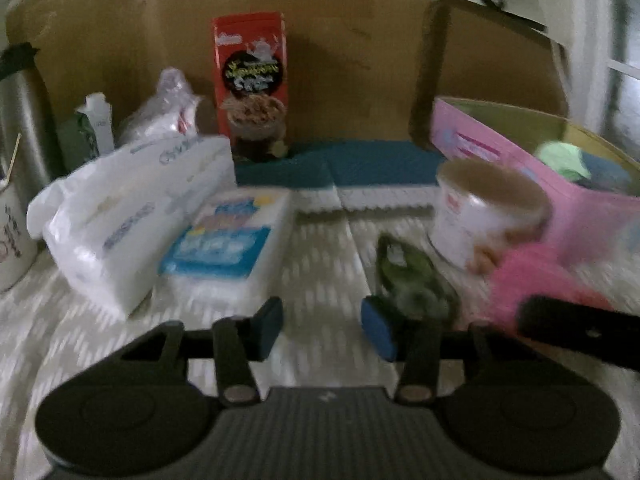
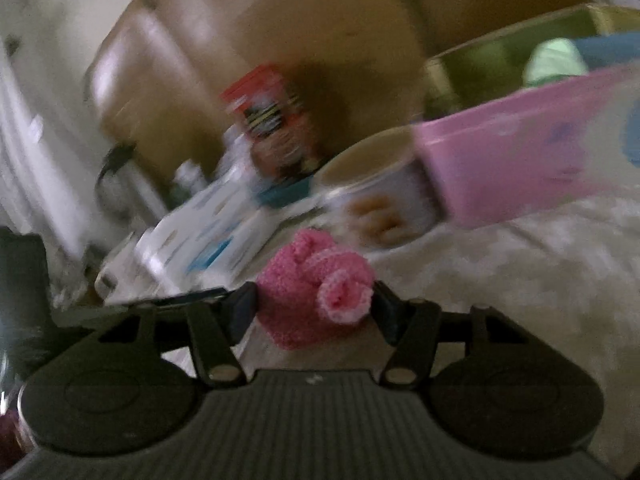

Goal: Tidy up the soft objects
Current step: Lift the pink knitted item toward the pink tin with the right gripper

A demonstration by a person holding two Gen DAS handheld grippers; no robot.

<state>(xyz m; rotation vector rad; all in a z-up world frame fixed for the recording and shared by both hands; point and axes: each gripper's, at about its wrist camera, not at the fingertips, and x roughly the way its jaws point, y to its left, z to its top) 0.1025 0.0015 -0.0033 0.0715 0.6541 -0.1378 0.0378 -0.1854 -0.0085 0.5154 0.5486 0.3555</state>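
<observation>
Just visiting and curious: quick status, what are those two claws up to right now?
Right gripper: fingers around pink fuzzy sock. Left gripper: open, nothing between, green bundle by its right finger. Pink box beyond; white tub in front of it.

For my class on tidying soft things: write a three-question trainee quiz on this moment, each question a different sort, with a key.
1. True or false: the pink fuzzy sock sits between the right gripper's fingers.
2. What lies just ahead of the left gripper? A) green rolled sock B) red box C) white tub
3. Fill in: a light green soft item already lies inside the ____ box.

Key: 1 true; 2 A; 3 pink.
</observation>
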